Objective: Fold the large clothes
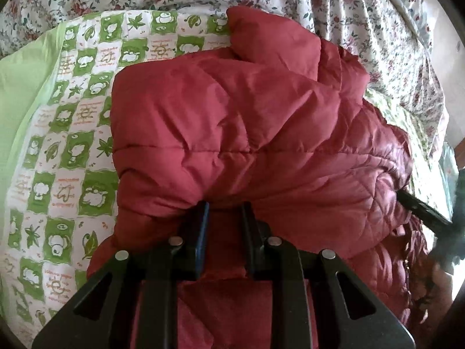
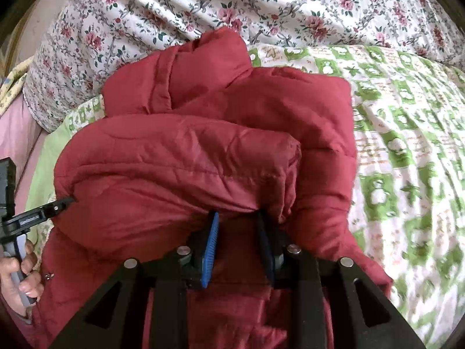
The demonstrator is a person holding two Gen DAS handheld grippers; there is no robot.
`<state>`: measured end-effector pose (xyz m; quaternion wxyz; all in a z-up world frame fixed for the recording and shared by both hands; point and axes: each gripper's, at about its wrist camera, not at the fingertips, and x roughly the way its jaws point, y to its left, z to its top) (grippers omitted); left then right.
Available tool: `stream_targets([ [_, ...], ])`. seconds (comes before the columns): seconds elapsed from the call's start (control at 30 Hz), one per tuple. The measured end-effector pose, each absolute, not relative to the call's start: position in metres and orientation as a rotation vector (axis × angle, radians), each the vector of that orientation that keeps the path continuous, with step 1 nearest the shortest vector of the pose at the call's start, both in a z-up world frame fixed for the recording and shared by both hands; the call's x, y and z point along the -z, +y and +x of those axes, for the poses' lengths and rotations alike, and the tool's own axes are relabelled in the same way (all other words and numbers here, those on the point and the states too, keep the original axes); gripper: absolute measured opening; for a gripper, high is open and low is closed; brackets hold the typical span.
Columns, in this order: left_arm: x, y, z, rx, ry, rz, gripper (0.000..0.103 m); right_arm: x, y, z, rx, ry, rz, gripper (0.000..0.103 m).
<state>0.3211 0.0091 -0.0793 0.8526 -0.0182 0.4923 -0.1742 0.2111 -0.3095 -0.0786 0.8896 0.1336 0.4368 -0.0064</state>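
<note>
Left gripper and right gripper each pinch the red jacket at six o'clock; bedspread beneath.

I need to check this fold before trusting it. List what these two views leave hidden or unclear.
- Left gripper fingertips: left wrist view, buried under the puffy red quilted jacket, so the pinched layer is unseen.
- Right gripper fingertips: right wrist view, covered by the jacket's folded sleeve.
- Jacket's near hem: both views, blocked by the gripper bodies.
- Green-and-white patterned bed cover: right wrist view, print blurred at the right.
- Floral quilt: cut off by the fisheye edge.
</note>
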Motion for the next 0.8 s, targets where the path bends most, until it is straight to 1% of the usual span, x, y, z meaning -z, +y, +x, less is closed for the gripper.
stream_targets([
  [0.13, 0.074, 0.007, 0.316, 0.347, 1.030, -0.026, 0.021, 0.061, -0.308, 0.187, -0.002, 0.892, 0.283, 0.039],
  [0.17, 0.071, 0.009, 0.313, 0.343, 1.024, -0.032, 0.021, 0.057, -0.309, 0.181, -0.005, 0.894, 0.281, 0.040],
  [0.23, 0.065, 0.017, 0.305, 0.344, 1.016, -0.074, 0.026, 0.051, -0.311, 0.170, -0.014, 0.894, 0.290, 0.040],
  [0.3, 0.060, 0.026, 0.296, 0.346, 1.016, -0.108, 0.036, 0.047, -0.314, 0.159, -0.021, 0.901, 0.298, 0.041],
  [0.37, 0.053, 0.034, 0.282, 0.335, 1.010, -0.112, 0.039, 0.044, -0.314, 0.151, -0.023, 0.915, 0.301, 0.043],
  [0.47, 0.047, 0.046, 0.258, 0.339, 1.019, -0.111, 0.040, 0.041, -0.313, 0.131, -0.042, 0.960, 0.292, 0.050],
  [0.53, 0.045, 0.058, 0.237, 0.348, 1.036, -0.110, 0.042, 0.038, -0.313, 0.115, -0.052, 0.975, 0.280, 0.059],
  [0.63, 0.044, 0.075, 0.207, 0.366, 1.045, -0.118, 0.044, 0.032, -0.314, 0.088, -0.058, 0.977, 0.270, 0.063],
  [0.8, 0.043, 0.109, 0.158, 0.363, 1.043, -0.151, 0.055, 0.022, -0.317, 0.043, -0.058, 0.969, 0.261, 0.071],
])
